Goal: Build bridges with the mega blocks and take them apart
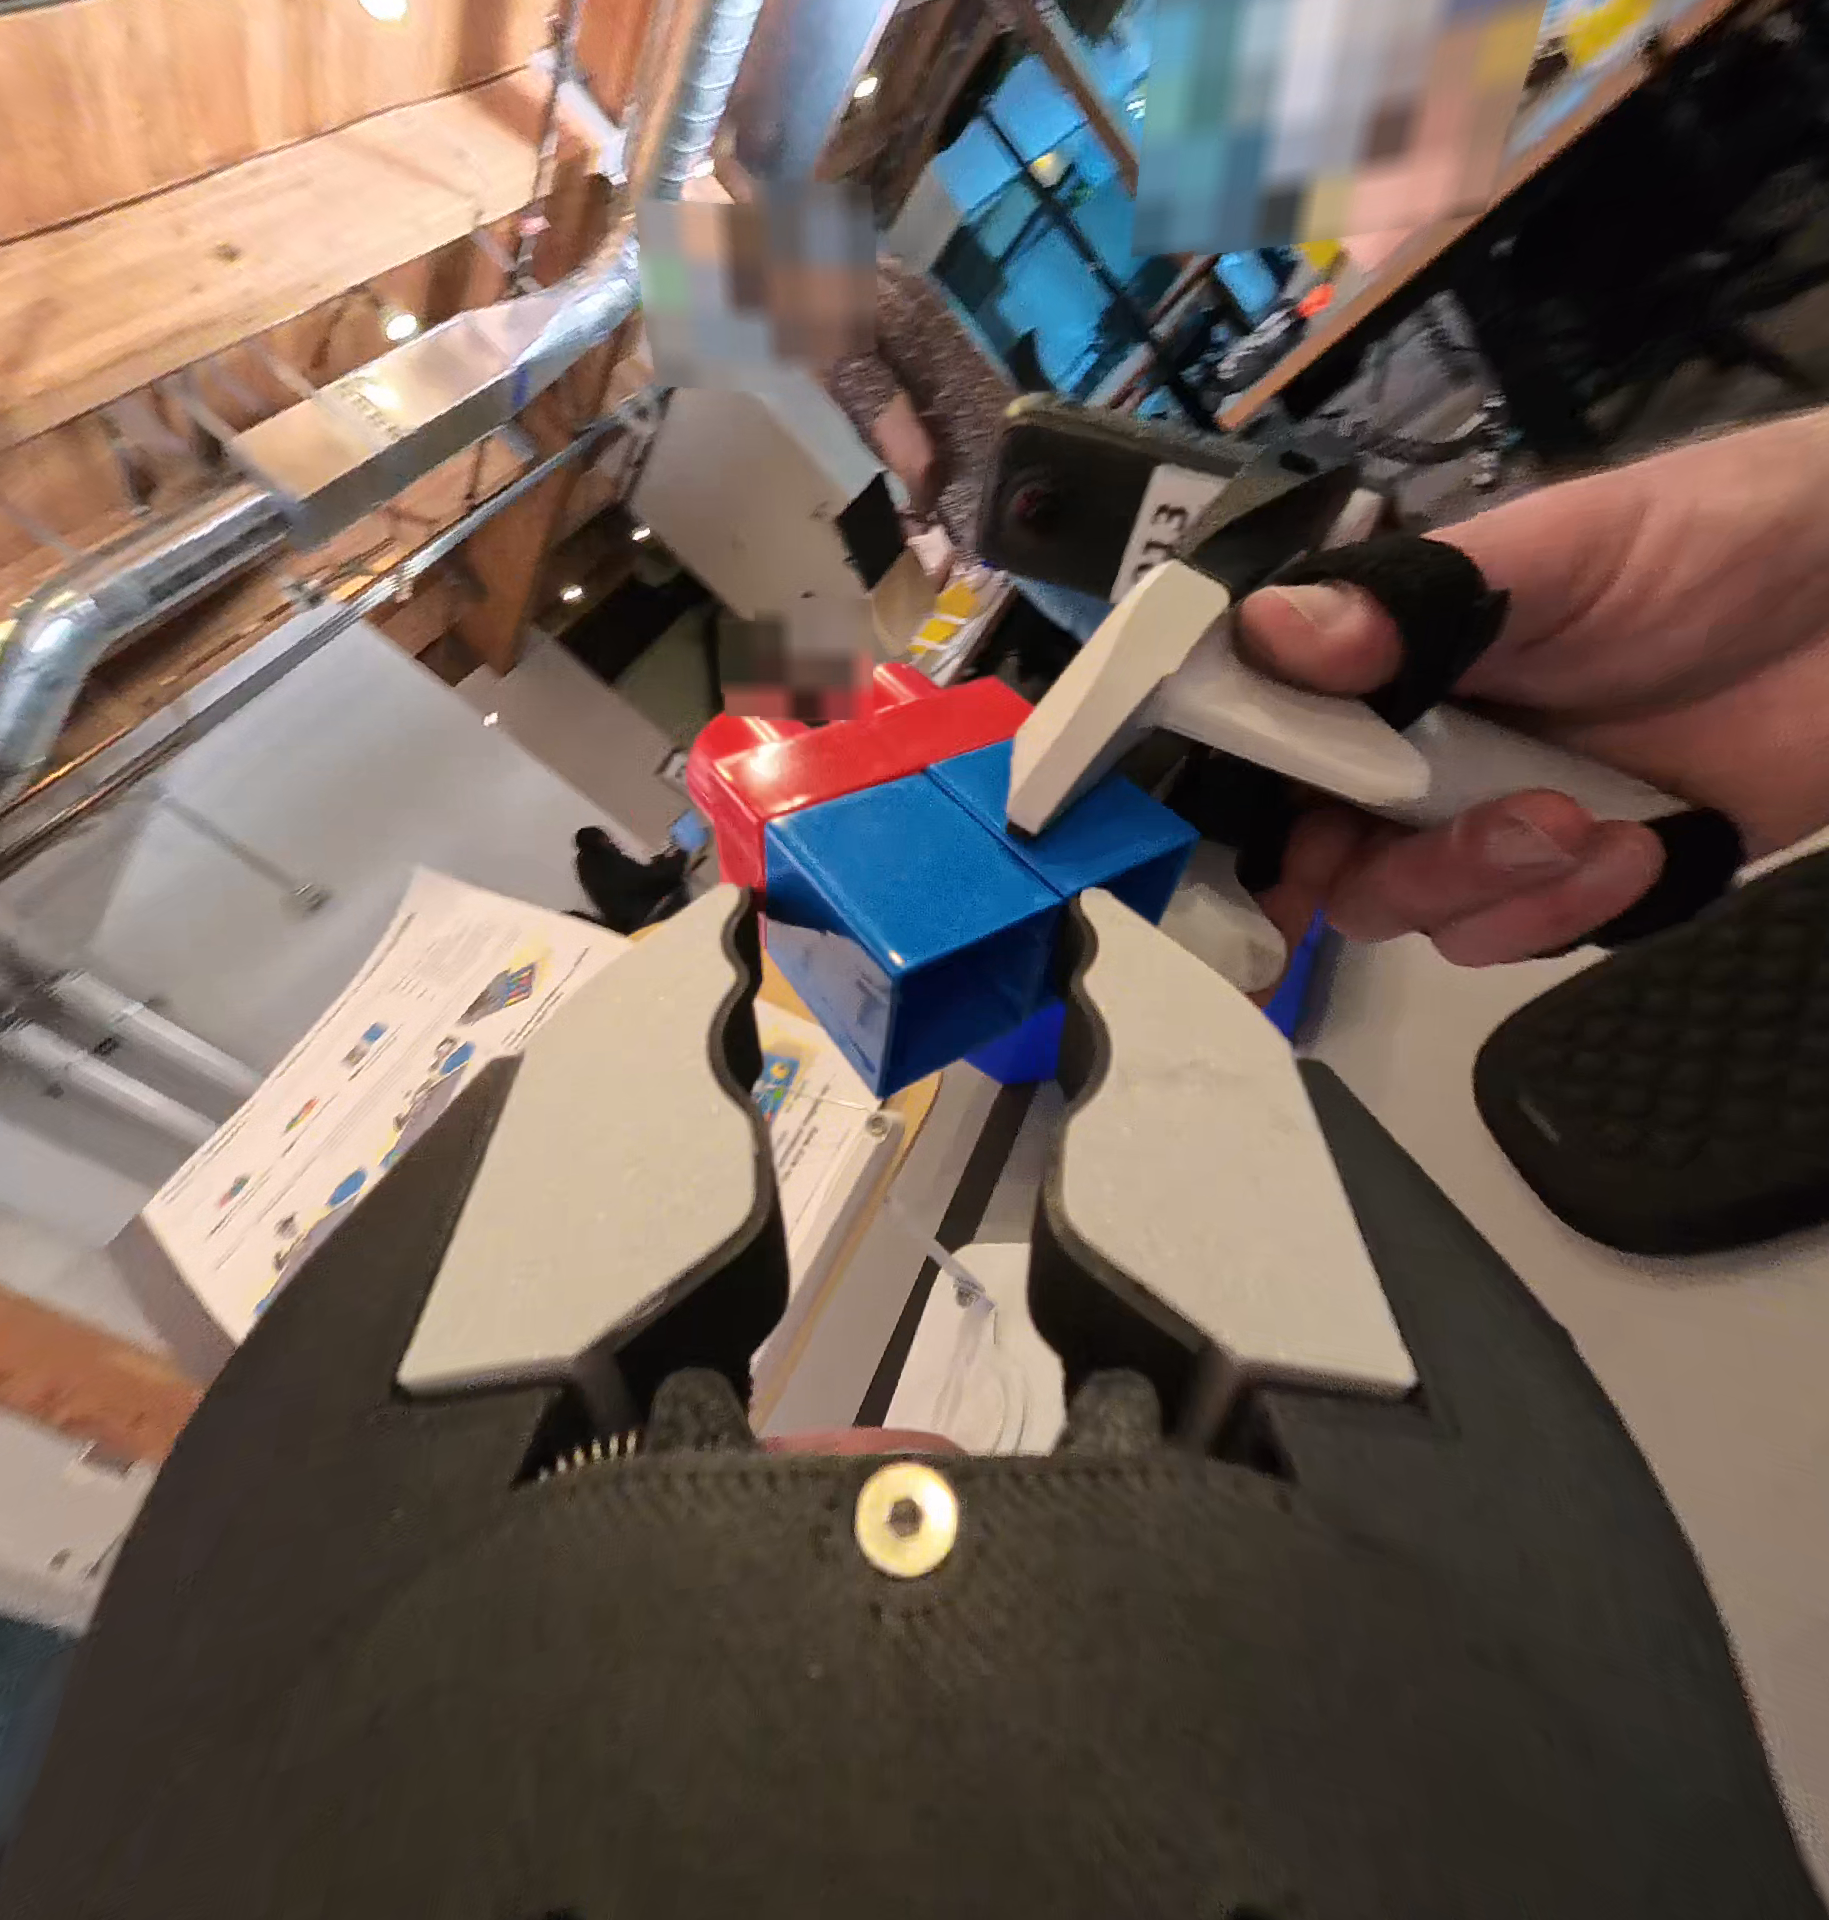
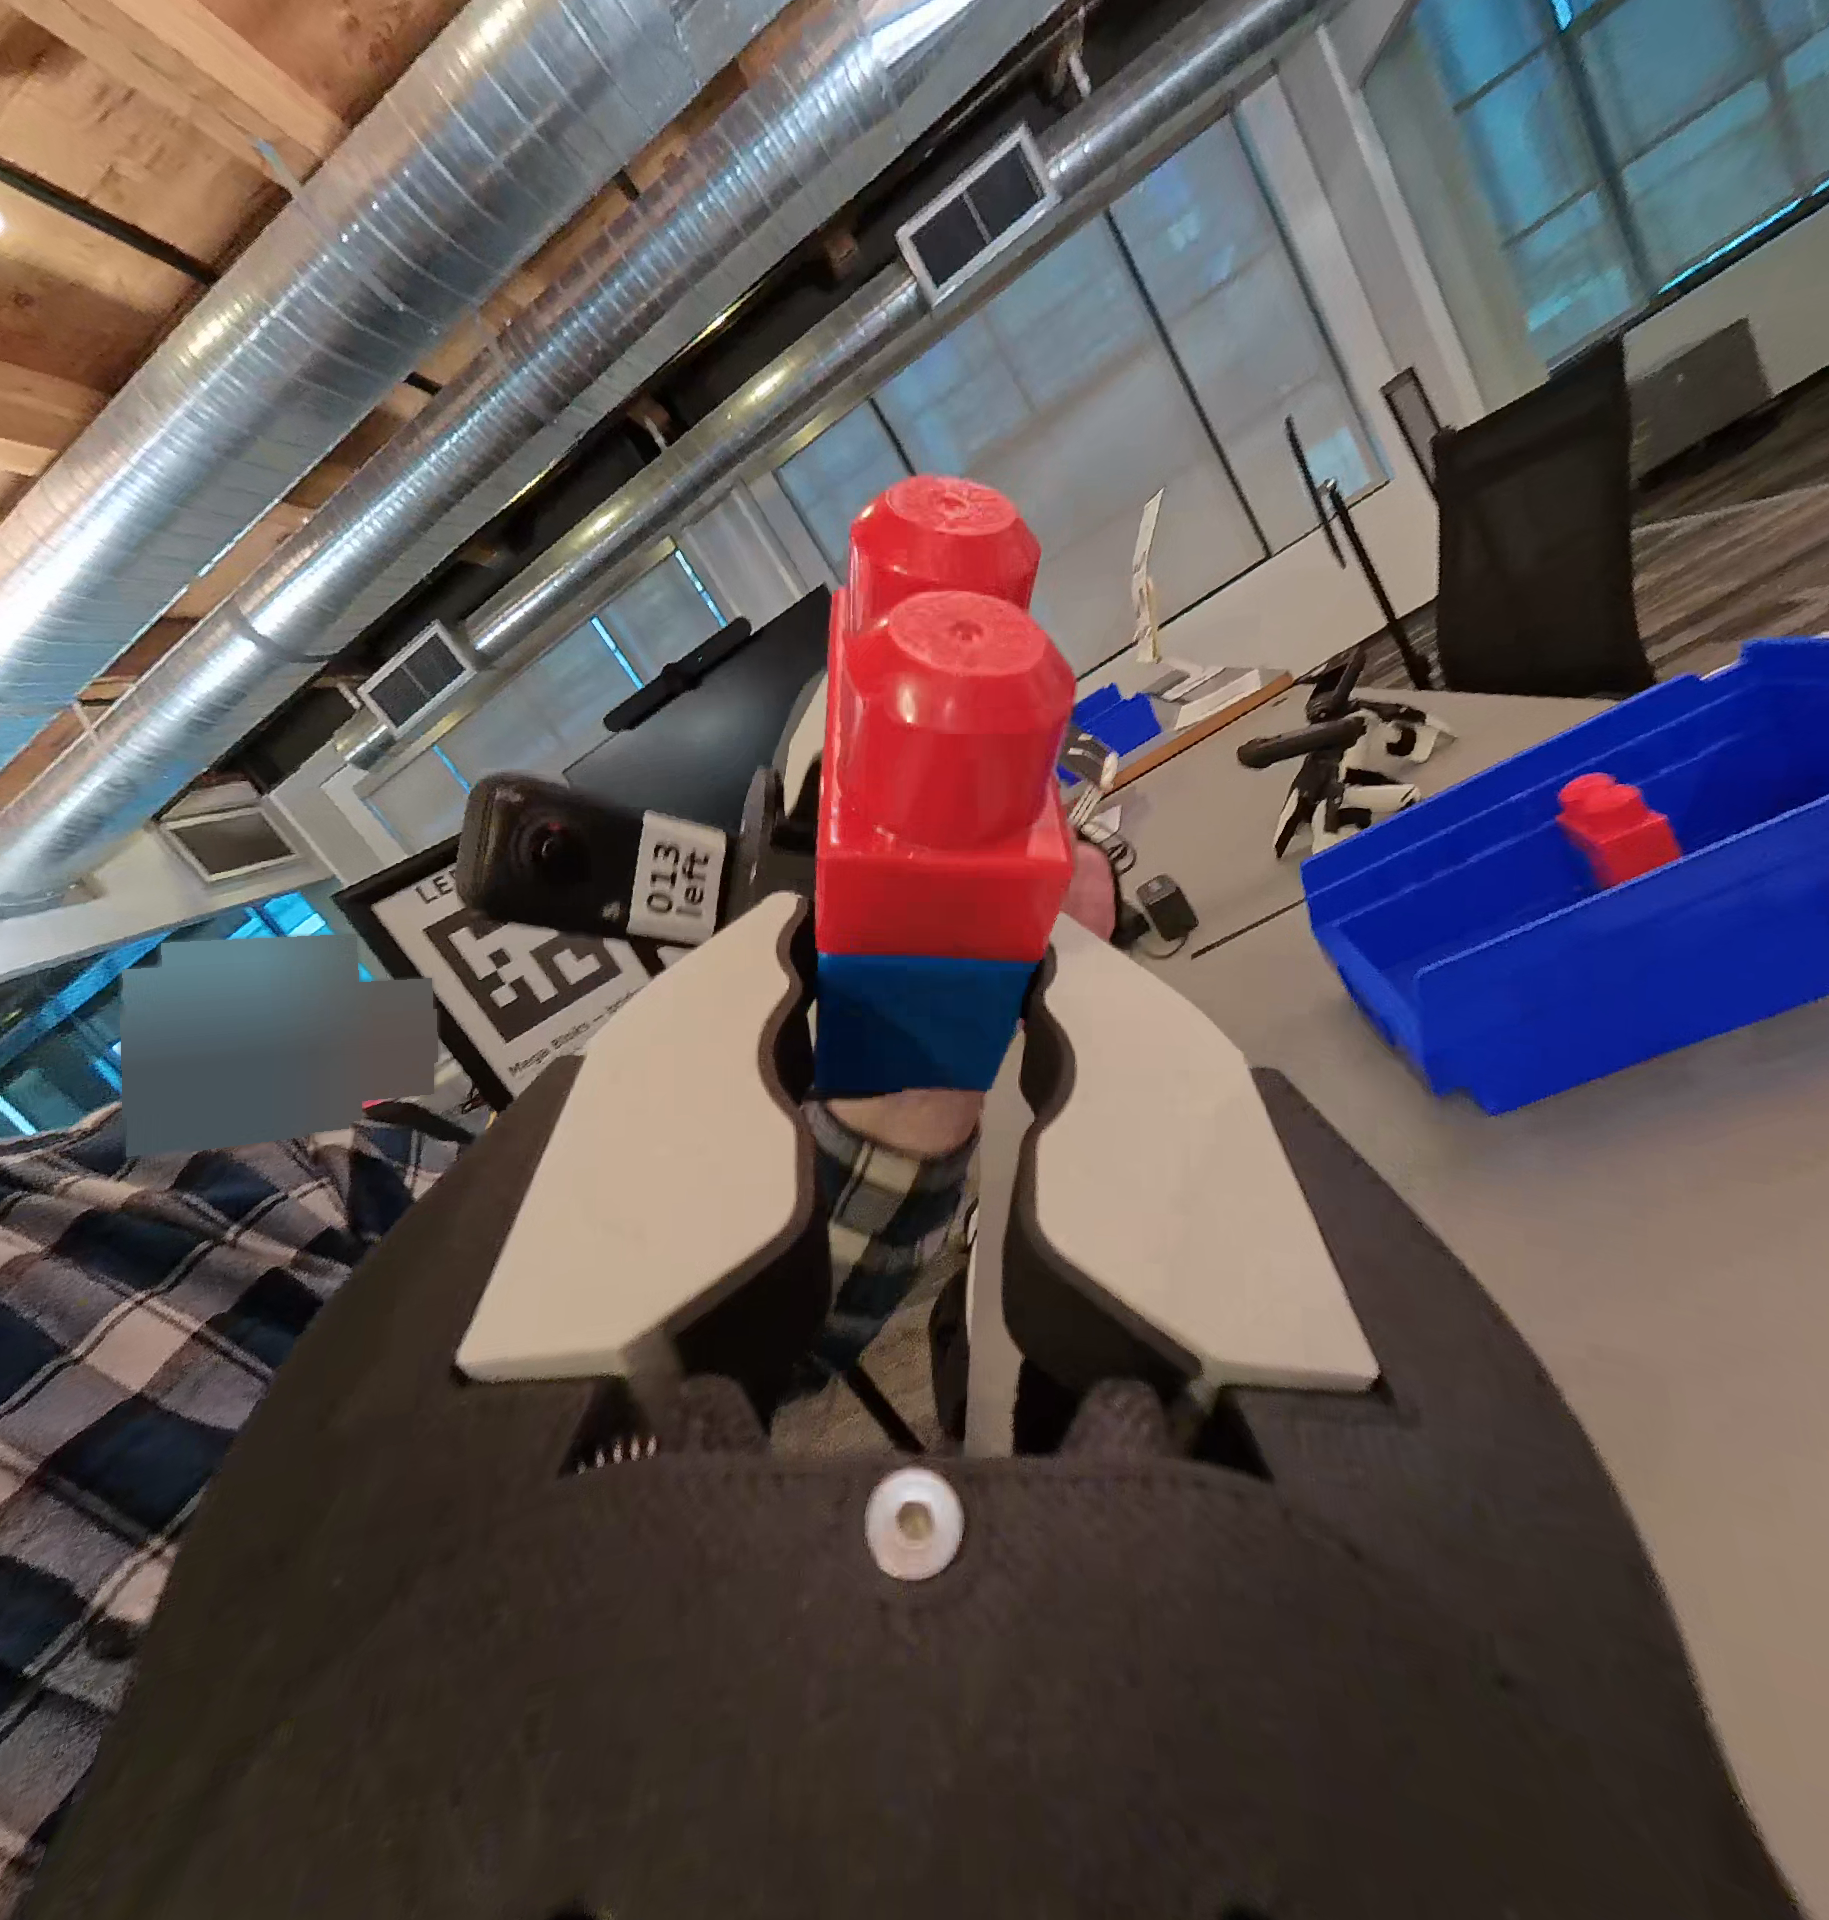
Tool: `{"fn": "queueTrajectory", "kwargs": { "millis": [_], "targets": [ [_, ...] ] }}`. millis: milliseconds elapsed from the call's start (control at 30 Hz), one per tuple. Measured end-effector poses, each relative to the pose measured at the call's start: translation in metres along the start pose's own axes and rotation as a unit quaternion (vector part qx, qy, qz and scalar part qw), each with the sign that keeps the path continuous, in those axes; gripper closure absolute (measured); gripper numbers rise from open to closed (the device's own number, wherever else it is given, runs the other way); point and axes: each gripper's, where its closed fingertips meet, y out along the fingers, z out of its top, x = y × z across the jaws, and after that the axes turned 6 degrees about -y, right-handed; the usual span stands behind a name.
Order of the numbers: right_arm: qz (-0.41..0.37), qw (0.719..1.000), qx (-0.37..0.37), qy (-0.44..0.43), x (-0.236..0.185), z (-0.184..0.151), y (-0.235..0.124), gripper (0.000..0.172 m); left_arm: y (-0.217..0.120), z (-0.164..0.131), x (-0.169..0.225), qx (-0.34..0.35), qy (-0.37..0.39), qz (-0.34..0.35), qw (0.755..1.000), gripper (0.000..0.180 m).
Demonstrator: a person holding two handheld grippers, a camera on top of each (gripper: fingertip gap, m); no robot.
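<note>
My left gripper [image 1: 915, 945] stands part open around the nearer blue block [image 1: 910, 904]; its right pad [image 1: 1081, 966] lies against the block's side, while a dark gap shows between the left pad [image 1: 738, 966] and the block, so I read no grip there. My right gripper [image 2: 915, 1013] is closed on the farther blue block [image 2: 915, 1023], both pads pressed to its sides, though in the left wrist view only one of its fingers [image 1: 1097, 707] shows, resting on that block's upper face. The assembly is held in the air between the two grippers, above the counter [image 2: 1512, 1299]: two blue blocks joined end to end, with a glossy red block [image 2: 941, 769] bearing two round studs on top. The blocks' undersides are hidden, and the seam between red and blue is partly covered by a blur patch in the left wrist view. The hand [image 1: 1616, 665] on the right gripper is cut off at the frame edge. Farther off, a blue bin [image 2: 1616, 935] on the counter holds a second red block [image 2: 1616, 831]; printed sheets [image 1: 370, 1091] beyond are too blurred to make out.
</note>
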Motion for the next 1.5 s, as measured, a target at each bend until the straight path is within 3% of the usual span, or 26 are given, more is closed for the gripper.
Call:
{"fn": "queueTrajectory", "kwargs": {
  "millis": [133,200,367,467,567,667,867,1000,1233,1367,1500],
  "targets": [
    [0.023,0.999,-0.020,0.022,-0.006,-0.009,0.001,0.135,-0.002,0.004,0.006,-0.005,0.009,-0.090,0.996,0.127],
    [0.021,1.000,0.000,0.022,-0.006,-0.005,0.000,0.135,0.000,0.006,0.005,-0.012,0.025,-0.096,0.995,0.126],
    [0.014,0.996,0.073,0.048,0.002,0.015,-0.013,0.135,-0.002,0.008,-0.001,0.014,0.028,-0.012,0.999,0.097],
    [0.018,0.996,0.065,0.052,0.001,0.008,-0.008,0.135,0.006,-0.003,0.008,-0.016,0.075,0.032,0.997,0.090],
    [0.025,0.997,0.047,0.059,-0.001,-0.004,0.000,0.135,0.011,-0.003,0.006,-0.010,0.079,0.066,0.995,0.091],
    [0.027,0.998,0.033,0.049,-0.006,-0.011,0.006,0.134,0.014,-0.005,0.012,-0.005,0.076,0.052,0.996,0.100],
    [0.038,0.998,0.014,0.045,-0.013,-0.017,0.009,0.135,0.008,-0.001,0.016,0.009,0.074,0.030,0.997,0.102],
    [0.036,0.998,0.026,0.038,-0.014,-0.004,-0.003,0.125,-0.001,0.004,0.024,0.028,0.025,-0.042,0.998,0.102],
    [0.081,0.995,-0.040,0.042,-0.027,-0.007,-0.007,0.134,-0.012,0.009,0.044,0.036,-0.004,-0.154,0.987,0.101],
    [0.061,0.998,0.002,0.034,-0.021,0.002,-0.010,0.135,-0.006,0.002,0.034,0.019,0.020,-0.113,0.993,0.101],
    [0.046,0.998,0.042,0.018,-0.015,0.004,-0.013,0.136,-0.006,0.010,0.028,0.045,0.010,-0.077,0.996,0.098]
  ]
}}
